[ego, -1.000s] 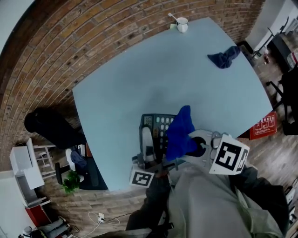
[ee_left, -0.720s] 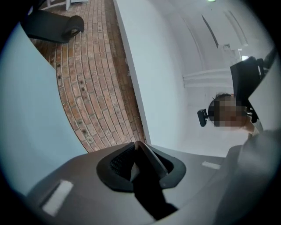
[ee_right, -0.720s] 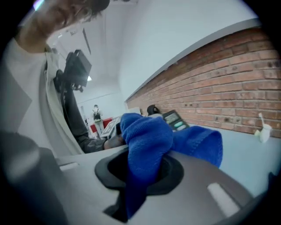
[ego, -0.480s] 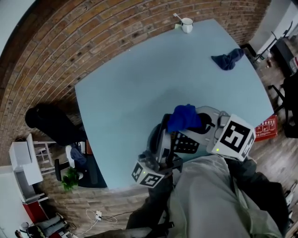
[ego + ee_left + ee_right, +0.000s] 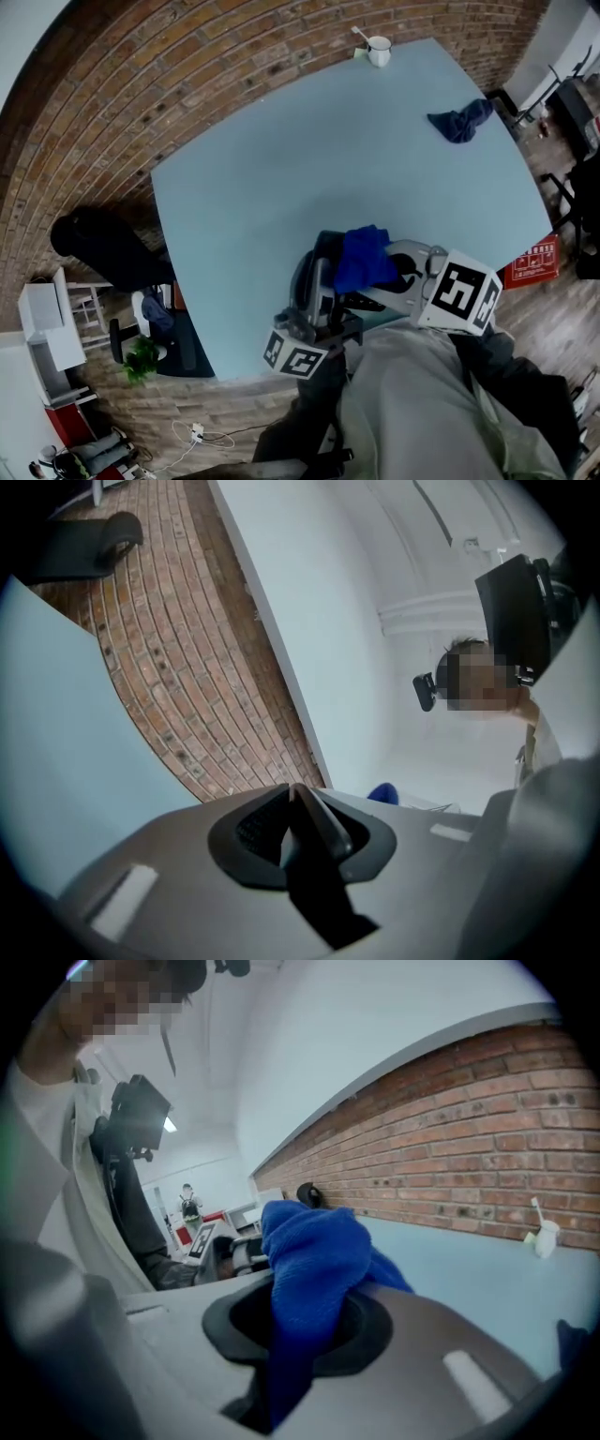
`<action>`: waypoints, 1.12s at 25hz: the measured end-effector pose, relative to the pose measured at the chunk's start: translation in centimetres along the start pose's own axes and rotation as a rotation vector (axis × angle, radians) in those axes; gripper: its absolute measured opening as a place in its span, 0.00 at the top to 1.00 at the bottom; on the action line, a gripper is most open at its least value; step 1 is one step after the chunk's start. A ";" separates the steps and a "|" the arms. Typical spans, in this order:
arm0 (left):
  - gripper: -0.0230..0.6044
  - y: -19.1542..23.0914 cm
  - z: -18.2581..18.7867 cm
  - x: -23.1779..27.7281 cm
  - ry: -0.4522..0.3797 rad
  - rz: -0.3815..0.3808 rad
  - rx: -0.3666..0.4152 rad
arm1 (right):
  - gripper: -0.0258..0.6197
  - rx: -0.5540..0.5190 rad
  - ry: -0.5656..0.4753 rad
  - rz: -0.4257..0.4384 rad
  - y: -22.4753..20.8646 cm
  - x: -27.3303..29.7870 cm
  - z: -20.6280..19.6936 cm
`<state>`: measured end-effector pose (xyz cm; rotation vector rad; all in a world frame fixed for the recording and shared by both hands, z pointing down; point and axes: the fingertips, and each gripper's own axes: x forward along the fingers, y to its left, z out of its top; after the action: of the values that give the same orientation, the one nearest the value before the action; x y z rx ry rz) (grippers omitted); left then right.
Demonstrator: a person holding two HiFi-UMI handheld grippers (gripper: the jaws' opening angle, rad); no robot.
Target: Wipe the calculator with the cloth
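Near the worktop's (image 5: 272,159) near edge is the calculator (image 5: 325,247), with the cloth (image 5: 364,258) over it, the left gripper (image 5: 314,281) on its left and the right gripper (image 5: 398,274) on its right. A spare cloth (image 5: 459,122) lies far right, and a cup (image 5: 379,50) stands at the far edge.

The table (image 5: 253,169) shows two cloths, a bright cloth (image 5: 364,258) at its near edge and a darker cloth (image 5: 459,122) by its right corner, one calculator (image 5: 328,248) at that near edge, and one white mug (image 5: 379,51) at its far corner.
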<state>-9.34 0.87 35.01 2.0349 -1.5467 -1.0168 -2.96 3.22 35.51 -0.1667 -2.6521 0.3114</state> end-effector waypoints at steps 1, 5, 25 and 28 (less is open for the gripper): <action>0.89 0.1 0.1 0.1 -0.008 0.006 0.004 | 0.86 -0.012 0.033 0.035 1.4 0.7 -0.5; 0.89 0.9 1.1 0.2 -0.068 0.036 -0.010 | 0.86 -0.049 0.057 0.136 4.5 2.1 -2.6; 0.89 -0.2 1.8 -0.4 -0.069 -0.024 -0.031 | 0.86 -0.003 -0.105 0.036 1.0 -1.1 -1.3; 0.89 -1.8 0.8 0.0 -0.016 -0.069 0.027 | 0.86 -0.002 -0.142 -0.118 -3.2 -3.1 0.4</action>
<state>-8.70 1.52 33.25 2.1176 -1.5153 -1.0452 -0.59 -0.42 34.62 0.0114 -2.7883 0.2911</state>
